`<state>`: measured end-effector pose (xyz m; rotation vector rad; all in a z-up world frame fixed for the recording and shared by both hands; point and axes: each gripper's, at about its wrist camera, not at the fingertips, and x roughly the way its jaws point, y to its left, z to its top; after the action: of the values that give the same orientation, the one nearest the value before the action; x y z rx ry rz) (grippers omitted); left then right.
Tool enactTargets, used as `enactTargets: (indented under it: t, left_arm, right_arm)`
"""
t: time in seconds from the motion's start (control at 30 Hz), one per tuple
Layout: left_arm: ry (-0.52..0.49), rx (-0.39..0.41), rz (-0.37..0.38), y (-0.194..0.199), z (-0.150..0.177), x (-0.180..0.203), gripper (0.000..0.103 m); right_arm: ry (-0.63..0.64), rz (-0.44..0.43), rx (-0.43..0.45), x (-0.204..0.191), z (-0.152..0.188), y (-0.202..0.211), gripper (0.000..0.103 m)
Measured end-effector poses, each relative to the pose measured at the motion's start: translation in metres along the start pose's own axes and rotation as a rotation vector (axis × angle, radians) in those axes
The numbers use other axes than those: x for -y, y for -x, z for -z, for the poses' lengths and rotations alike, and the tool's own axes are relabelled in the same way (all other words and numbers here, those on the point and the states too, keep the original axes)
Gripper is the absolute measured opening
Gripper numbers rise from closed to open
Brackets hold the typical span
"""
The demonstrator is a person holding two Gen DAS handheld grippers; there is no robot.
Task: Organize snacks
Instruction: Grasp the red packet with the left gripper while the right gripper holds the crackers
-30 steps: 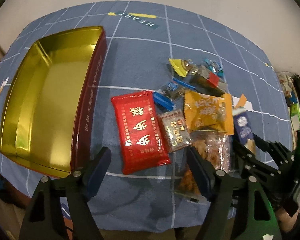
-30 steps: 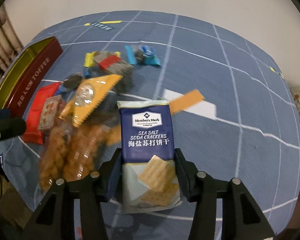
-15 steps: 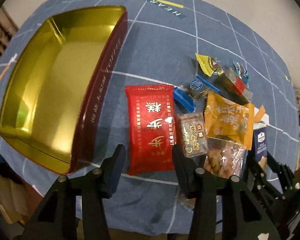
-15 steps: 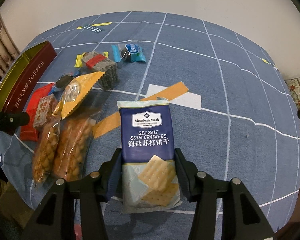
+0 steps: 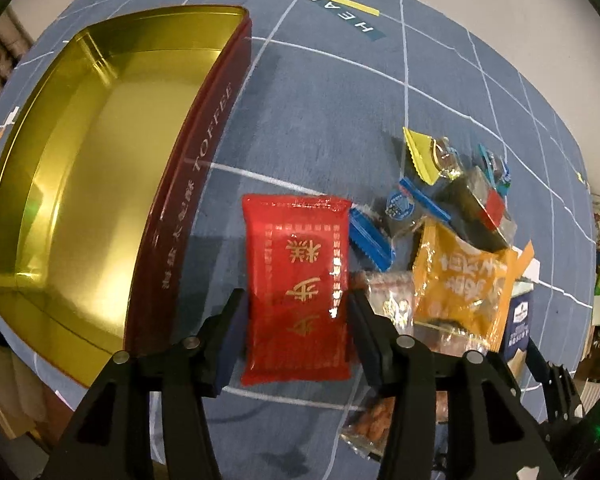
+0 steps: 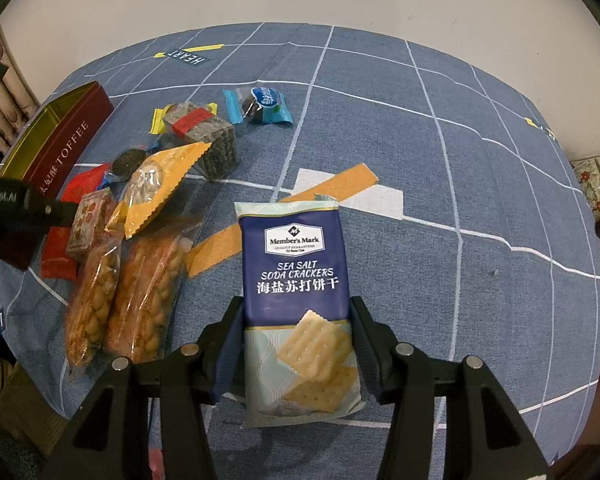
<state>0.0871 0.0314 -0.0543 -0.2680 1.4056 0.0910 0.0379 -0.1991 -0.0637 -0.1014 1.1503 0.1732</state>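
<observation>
Blue cloth with a white grid (image 5: 332, 128) covers the table, a pale wall behind it. At far left sits an open toffee tin (image 5: 100, 184), gold inside, dark red outside, rigid metal and empty. Just beside it lies a glossy red pack (image 5: 296, 276), flat and rectangular, between the fingers of the left gripper (image 5: 296, 328); the jaws are opening slightly, pads at its long edges. It looks light, crinkly and slippery, best held across its width. Right of it is a loose heap of small wrapped snacks (image 5: 452, 240): clear film, orange foil, blue twists. Farthest right, the right gripper (image 6: 298, 336) is clamped on a navy cracker pack (image 6: 296, 280), lower half. Its contents are likely brittle, so a gentle squeeze suits.
</observation>
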Motion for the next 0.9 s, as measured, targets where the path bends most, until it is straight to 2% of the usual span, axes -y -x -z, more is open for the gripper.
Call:
enactTargets:
  t: [0.37, 0.5, 0.6, 0.9]
  left_arm:
    - [-0.051, 0.021, -0.052, -0.010, -0.008, 0.013, 0.054]
    - [-0.087, 0.029, -0.087, -0.014, -0.009, 0.023, 0.046]
    - [-0.082, 0.030, -0.072, -0.012, -0.010, 0.022, 0.042]
    - [-0.122, 0.015, -0.034, -0.002, 0.006, 0.018, 0.041]
  right_arm:
    - [-0.003, 0.002, -0.002, 0.000, -0.001, 0.001, 0.053]
    - [-0.004, 0.001, -0.003, 0.000, -0.001, 0.000, 0.053]
    - [-0.003, 0.003, -0.004, 0.000, -0.001, 0.000, 0.053]
    - [-0.002, 0.006, -0.009, -0.001, -0.003, 0.000, 0.053]
